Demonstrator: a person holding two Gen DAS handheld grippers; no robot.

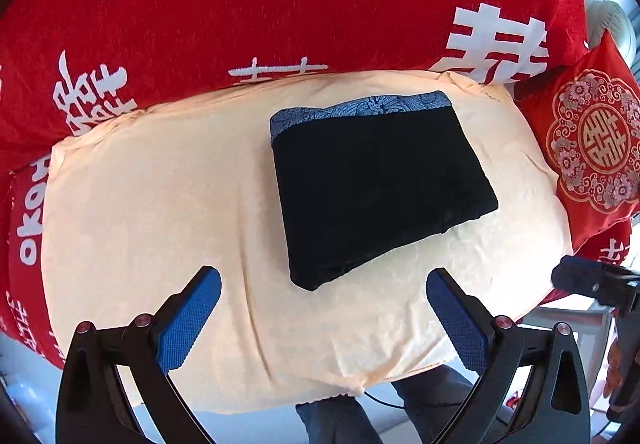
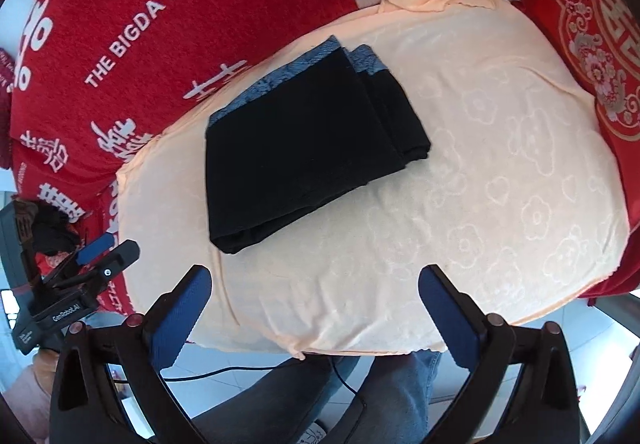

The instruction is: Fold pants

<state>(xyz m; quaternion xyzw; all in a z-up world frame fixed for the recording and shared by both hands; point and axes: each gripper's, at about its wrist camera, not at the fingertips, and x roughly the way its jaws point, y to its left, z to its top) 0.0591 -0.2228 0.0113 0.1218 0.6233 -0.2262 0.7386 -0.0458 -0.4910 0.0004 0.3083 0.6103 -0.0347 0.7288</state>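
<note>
The black pants (image 1: 376, 184) with a blue patterned waistband lie folded into a compact rectangle on a peach cloth (image 1: 160, 204). They also show in the right wrist view (image 2: 304, 148), on the same peach cloth (image 2: 500, 184). My left gripper (image 1: 323, 284) is open and empty, hovering above the cloth's near edge, just short of the pants. My right gripper (image 2: 315, 280) is open and empty, also back from the pants. The left gripper also shows at the left edge of the right wrist view (image 2: 108, 250).
A red bedspread (image 1: 240, 16) with white lettering lies under and behind the cloth. A red and gold cushion (image 1: 592, 148) sits at the right. The person's jeans-clad legs (image 2: 360, 396) and a black cable are below the bed edge.
</note>
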